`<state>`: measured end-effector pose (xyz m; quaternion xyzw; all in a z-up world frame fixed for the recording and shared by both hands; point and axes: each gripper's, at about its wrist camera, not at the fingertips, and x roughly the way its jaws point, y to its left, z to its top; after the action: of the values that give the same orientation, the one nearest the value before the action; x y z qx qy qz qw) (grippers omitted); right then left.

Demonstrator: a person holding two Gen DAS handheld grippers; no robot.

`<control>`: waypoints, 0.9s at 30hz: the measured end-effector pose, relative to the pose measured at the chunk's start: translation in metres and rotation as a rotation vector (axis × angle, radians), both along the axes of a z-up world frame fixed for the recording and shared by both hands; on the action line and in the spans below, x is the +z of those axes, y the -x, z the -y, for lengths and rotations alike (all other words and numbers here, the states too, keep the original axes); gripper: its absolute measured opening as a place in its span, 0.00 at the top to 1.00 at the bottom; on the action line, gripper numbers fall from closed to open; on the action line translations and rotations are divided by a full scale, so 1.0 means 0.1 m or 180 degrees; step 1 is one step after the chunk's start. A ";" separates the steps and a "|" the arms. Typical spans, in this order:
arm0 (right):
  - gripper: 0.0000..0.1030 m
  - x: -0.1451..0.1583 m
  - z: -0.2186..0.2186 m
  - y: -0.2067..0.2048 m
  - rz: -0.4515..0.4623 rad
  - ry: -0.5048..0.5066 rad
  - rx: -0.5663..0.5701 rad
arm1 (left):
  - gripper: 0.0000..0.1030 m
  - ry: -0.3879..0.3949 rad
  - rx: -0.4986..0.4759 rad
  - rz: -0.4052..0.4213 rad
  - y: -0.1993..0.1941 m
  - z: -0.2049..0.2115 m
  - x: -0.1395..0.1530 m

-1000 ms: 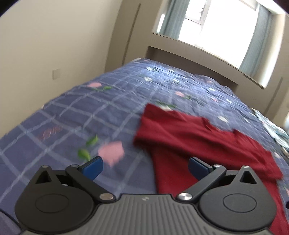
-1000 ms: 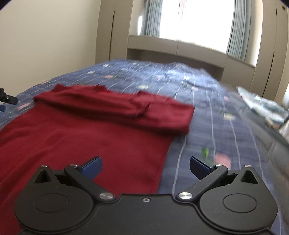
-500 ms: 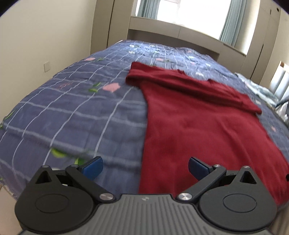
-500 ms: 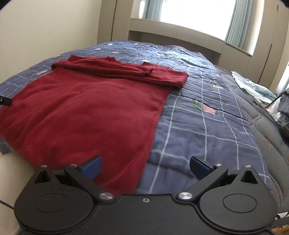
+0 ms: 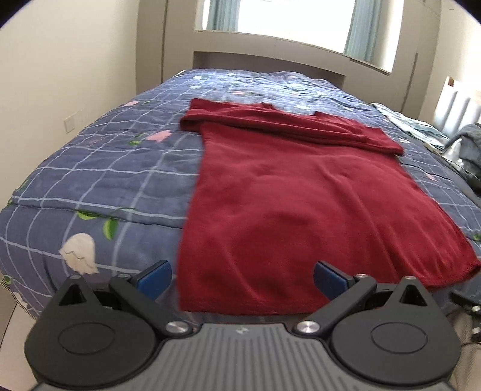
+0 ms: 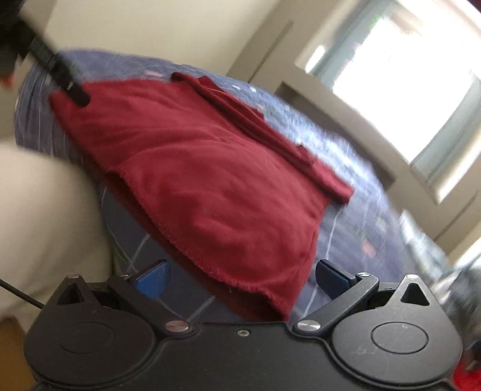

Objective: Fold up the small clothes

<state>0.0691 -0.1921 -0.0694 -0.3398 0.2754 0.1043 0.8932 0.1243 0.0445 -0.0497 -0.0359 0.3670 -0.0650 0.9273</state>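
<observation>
Blue fingertips (image 5: 154, 275) of the left gripper (image 5: 242, 278) stood spread wide, nothing between them, poised over the near hem of the dark red shirt (image 5: 300, 195). Same story on the other side: the right gripper (image 6: 242, 278) had its blue pads (image 6: 151, 278) wide apart and empty, hovering just above the shirt's (image 6: 204, 168) stitched bottom hem at its right corner. That corner hung slightly over the edge of the bed, and the right view was tilted and blurred.

And the shirt itself lay spread flat on the blue checked quilt (image 5: 99, 171), hem toward the cameras, collar end toward the far side. Its sleeves were folded in across the top, forming a band (image 5: 288, 126) running from one shoulder to the other. The body of the cloth showed only soft ripples.

Over in the right wrist view a dark bar, apparently part of the left gripper (image 6: 57, 72), crossed the far corner of the hem; whether it touched the cloth could not be told. A pale trouser leg (image 6: 45, 204) stood just beside the bed edge. Behind the bed a bright window (image 5: 291, 18) with pale curtains lit the room.
</observation>
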 end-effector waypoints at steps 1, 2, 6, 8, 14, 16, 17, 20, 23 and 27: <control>0.01 -0.04 -0.03 0.02 0.0083 0.0129 0.0039 | 0.00 -0.0001 -0.0025 0.0006 0.02 0.04 0.01; 0.01 -0.09 -0.07 0.03 0.0171 0.0256 0.0092 | 0.00 0.0000 -0.0045 0.0006 0.03 0.07 0.01; 0.11 -0.15 -0.12 0.11 0.0417 0.0456 0.0275 | 0.00 0.0030 -0.0103 0.0014 0.08 0.17 0.05; 0.25 -0.14 -0.12 0.18 0.0501 0.0465 0.0370 | 0.00 0.0041 -0.0139 0.0034 0.12 0.20 0.09; 0.81 -0.05 -0.11 0.21 0.0458 0.0345 0.0572 | 0.00 0.0033 -0.0262 0.0137 0.21 0.27 0.18; 0.86 0.00 -0.11 0.20 0.0399 0.0225 0.0584 | 0.00 0.0061 -0.0303 0.0166 0.24 0.30 0.20; 0.87 0.05 -0.11 0.20 0.0378 0.0136 0.0575 | 0.00 0.0086 -0.0333 0.0179 0.25 0.31 0.21; 0.90 0.26 -0.04 0.12 0.0288 -0.0214 0.0500 | 0.00 0.0139 -0.0440 0.0225 0.32 0.37 0.21; 0.90 0.50 0.03 0.00 0.0224 -0.0550 0.0424 | 0.00 0.0004 -0.0599 0.0317 0.36 0.51 0.18; 0.90 0.77 0.05 -0.09 0.0193 -0.0791 0.0392 | 0.00 -0.0310 -0.0856 0.0424 0.37 0.80 0.15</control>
<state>0.0778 -0.1973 0.0077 -0.2458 0.2119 0.1819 0.9282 0.0873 -0.0357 -0.0352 0.0629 0.3089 -0.1729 0.9331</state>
